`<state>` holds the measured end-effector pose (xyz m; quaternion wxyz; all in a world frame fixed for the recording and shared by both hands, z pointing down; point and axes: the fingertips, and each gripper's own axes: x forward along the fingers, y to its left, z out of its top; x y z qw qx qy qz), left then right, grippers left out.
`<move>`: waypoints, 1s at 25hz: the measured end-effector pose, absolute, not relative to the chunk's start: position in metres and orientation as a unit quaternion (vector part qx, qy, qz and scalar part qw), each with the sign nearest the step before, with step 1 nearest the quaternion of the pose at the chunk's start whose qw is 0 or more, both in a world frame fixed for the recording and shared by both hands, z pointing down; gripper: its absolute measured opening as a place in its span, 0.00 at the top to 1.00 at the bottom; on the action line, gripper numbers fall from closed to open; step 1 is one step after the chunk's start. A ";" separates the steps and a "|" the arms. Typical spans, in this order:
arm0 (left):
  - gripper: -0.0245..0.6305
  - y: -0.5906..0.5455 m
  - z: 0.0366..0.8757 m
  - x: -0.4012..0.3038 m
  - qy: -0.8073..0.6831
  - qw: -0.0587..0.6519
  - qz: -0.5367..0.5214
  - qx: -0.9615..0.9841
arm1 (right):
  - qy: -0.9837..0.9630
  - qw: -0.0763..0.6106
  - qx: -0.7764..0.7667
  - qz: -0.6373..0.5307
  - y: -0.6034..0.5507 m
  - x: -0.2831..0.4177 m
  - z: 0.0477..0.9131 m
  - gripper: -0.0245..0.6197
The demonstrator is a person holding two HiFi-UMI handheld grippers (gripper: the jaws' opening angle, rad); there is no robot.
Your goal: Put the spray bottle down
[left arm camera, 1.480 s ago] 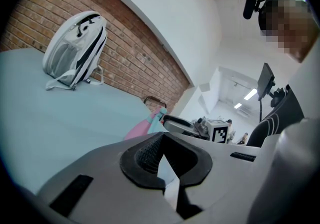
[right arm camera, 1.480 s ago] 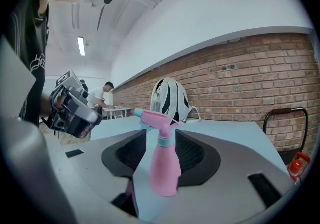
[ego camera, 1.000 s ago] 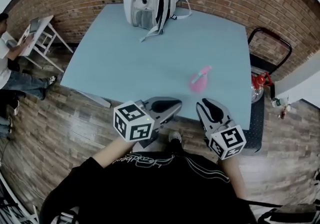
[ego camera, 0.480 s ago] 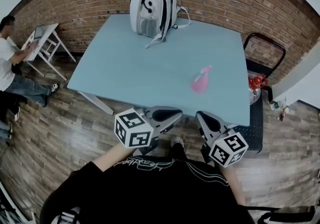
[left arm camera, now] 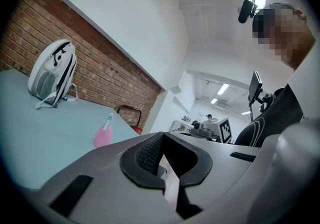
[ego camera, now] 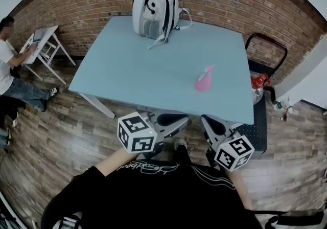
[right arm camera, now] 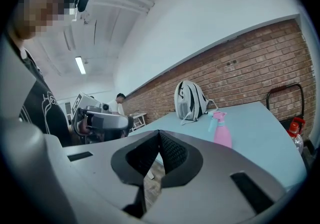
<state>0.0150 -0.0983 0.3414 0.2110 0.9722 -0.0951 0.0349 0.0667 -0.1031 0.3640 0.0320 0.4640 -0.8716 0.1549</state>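
The pink spray bottle (ego camera: pixel 203 81) stands upright on the light blue table (ego camera: pixel 133 69), right of its middle, with nothing touching it. It also shows as the pink bottle (left arm camera: pixel 103 135) in the left gripper view and the pink bottle (right arm camera: pixel 221 130) in the right gripper view. My left gripper (ego camera: pixel 179 118) and right gripper (ego camera: pixel 207 119) hover side by side just off the table's near edge, over the floor. The left gripper (left arm camera: pixel 162 138) is shut and holds nothing. The right gripper (right arm camera: pixel 159 133) has just been closing and is shut, with nothing between its jaws.
A white and grey backpack (ego camera: pixel 156 5) stands at the table's far edge. A black chair (ego camera: pixel 265 51) with a red object (ego camera: pixel 258 81) is to the right of the table. A seated person (ego camera: pixel 7 64) and a small white table (ego camera: pixel 43 39) are at the far left.
Both grippers have drawn back from over the table's near edge towards my body. The spray bottle has stayed upright where it stood.
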 end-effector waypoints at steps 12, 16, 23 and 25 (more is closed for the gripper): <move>0.95 -0.102 0.346 0.011 -0.097 0.205 0.023 0.974 | -0.866 0.038 0.476 0.150 -0.099 0.069 0.370 0.94; 0.95 -0.096 0.343 0.016 -0.091 0.203 0.020 0.975 | -0.865 0.036 0.478 0.151 -0.092 0.071 0.367 0.94; 0.95 -0.091 0.339 0.020 -0.086 0.200 0.025 0.976 | -0.864 0.032 0.480 0.149 -0.089 0.073 0.360 0.94; 0.95 -0.091 0.341 0.018 -0.090 0.202 0.024 0.975 | -0.864 0.032 0.479 0.152 -0.087 0.071 0.363 0.94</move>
